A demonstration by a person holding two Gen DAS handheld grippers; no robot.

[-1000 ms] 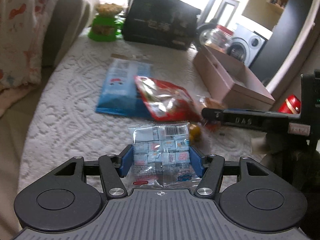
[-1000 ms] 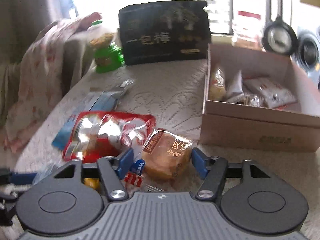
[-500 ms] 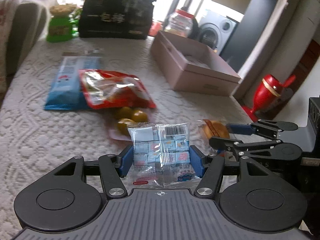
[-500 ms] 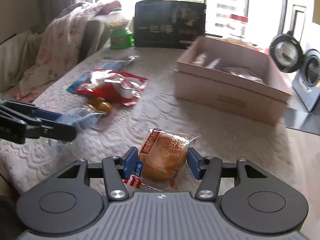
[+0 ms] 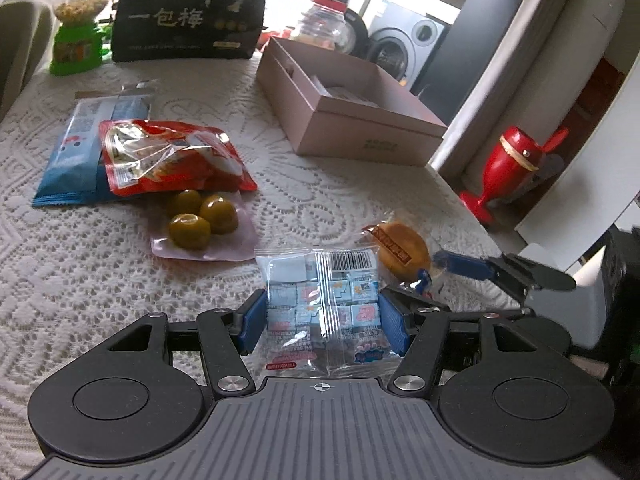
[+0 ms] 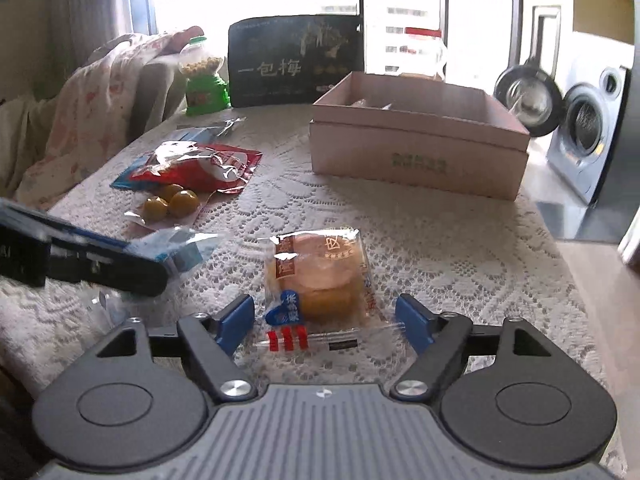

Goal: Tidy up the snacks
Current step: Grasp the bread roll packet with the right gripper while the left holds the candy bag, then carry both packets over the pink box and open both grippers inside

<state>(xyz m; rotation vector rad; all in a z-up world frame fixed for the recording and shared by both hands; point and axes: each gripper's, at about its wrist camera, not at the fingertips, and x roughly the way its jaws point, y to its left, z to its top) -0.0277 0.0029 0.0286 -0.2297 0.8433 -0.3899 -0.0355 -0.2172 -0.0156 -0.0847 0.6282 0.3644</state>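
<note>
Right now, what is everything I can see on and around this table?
candy packet: one, clear with pale blue cubes, between the left tool's pads
wrapped cake: one, golden, on the cloth between the right tool's spread pads
green plums pouch: one, clear
red bag: one, overlapping blue packet
pink box: one, open, far right
black bag: one, back edge
green dispenser: one, back left
lace tablecloth: white
left tool: gripping the packet
right tool: jaws opening, cake loose

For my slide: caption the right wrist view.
Right tongs opening around a wrapped cake on the lace cloth.
</note>
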